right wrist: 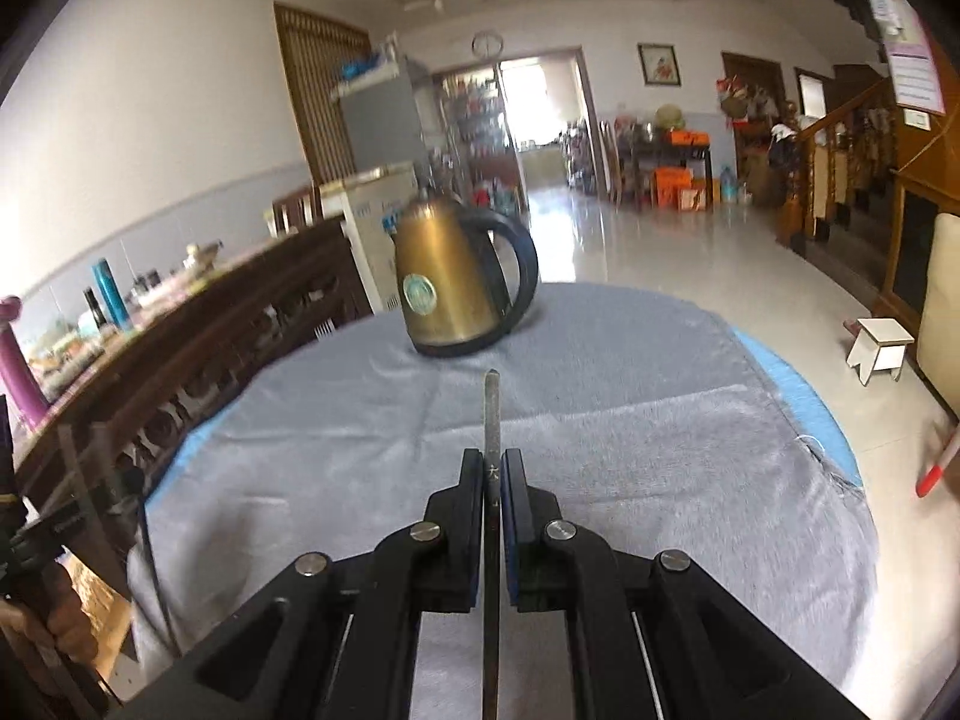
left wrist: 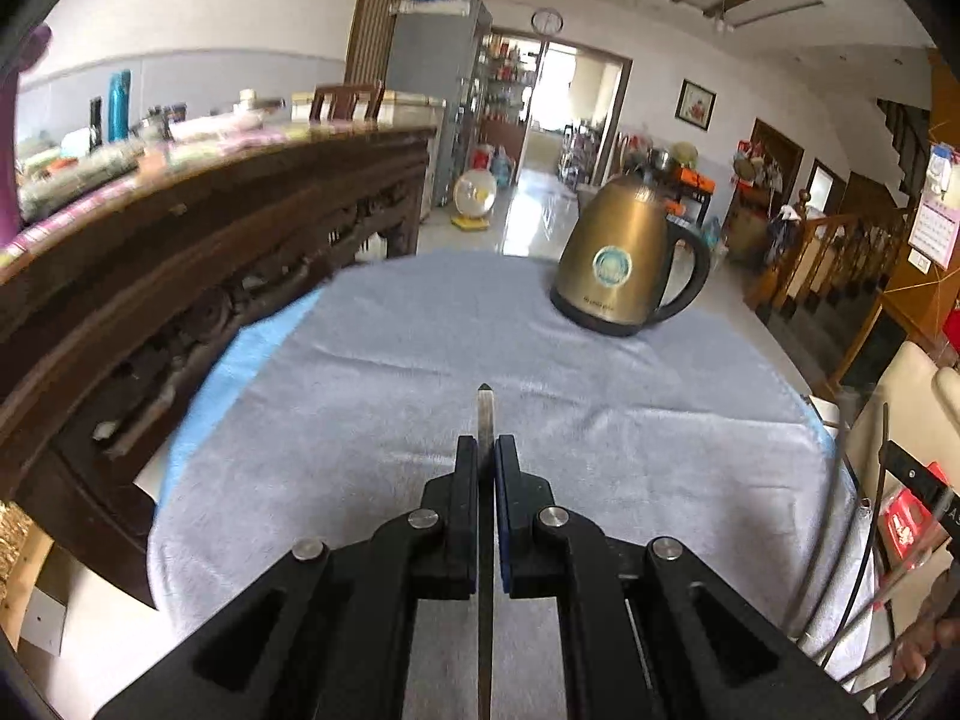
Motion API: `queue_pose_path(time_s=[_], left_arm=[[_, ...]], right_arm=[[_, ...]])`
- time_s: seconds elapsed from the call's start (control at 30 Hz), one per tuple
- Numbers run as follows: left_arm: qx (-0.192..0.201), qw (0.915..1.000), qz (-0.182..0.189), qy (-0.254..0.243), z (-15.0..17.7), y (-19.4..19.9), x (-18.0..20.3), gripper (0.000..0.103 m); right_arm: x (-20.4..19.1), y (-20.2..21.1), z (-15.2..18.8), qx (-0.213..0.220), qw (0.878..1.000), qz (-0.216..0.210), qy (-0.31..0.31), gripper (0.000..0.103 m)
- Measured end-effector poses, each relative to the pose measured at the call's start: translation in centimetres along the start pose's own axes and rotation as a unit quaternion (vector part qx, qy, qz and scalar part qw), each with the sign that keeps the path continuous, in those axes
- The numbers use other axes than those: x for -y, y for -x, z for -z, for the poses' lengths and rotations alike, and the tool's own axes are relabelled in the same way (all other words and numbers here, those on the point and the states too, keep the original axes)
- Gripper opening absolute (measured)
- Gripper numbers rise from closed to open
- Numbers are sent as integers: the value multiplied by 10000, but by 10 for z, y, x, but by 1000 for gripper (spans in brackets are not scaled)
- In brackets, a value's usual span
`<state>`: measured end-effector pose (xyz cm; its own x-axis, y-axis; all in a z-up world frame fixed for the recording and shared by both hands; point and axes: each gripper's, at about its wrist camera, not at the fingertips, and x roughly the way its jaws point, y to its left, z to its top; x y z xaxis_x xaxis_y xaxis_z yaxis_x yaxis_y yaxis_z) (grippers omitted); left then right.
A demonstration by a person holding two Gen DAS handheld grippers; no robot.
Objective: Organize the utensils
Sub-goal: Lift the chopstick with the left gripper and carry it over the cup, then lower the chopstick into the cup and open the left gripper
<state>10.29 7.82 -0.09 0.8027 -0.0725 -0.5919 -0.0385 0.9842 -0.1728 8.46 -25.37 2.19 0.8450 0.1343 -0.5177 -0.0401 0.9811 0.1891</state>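
Above the grey cloth (left wrist: pixel 372 396) covering the table (right wrist: pixel 798 390), the left gripper (left wrist: pixel 487 456) is clamping a thin flat metal utensil (left wrist: pixel 483 414) edge-on, its pointed tip projecting just past the pads. The right gripper (right wrist: pixel 492 468) is clamping a second thin metal utensil (right wrist: pixel 492 414) likewise, stamped characters showing on its shaft. Both utensils are hanging clear of the cloth. A brass-coloured kettle (left wrist: pixel 624 252) is standing at the far side.

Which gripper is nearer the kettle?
Roughly equal; cannot tell. Left gripper has the kettle ahead to its right; right gripper has it ahead, slightly left.
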Motion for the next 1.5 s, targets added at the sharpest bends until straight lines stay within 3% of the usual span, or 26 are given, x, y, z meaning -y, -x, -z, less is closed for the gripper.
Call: queue_pose_path(time_s=[0.4,0.6,0.9,1.17,1.5], left_arm=[[511,9972,544,-90,0,65,27,5],[589,9948,832,-45,-7,88,33,5],[838,9901,1125,-54,-14,121,45,5],[1047,9881,1124,-102,-19,143,49,5],[1497,9820,1132,-196,-29,181,48,5]], right_arm=[[-3,94,2,864,9953,-356,-254,7],[-6,125,-1,1047,9919,-655,-299,7],[-14,155,-2,1371,9847,-1011,-360,7],[-21,170,3,1786,9735,-1300,-593,7],[-54,165,12,2081,9687,-1293,-399,7]])
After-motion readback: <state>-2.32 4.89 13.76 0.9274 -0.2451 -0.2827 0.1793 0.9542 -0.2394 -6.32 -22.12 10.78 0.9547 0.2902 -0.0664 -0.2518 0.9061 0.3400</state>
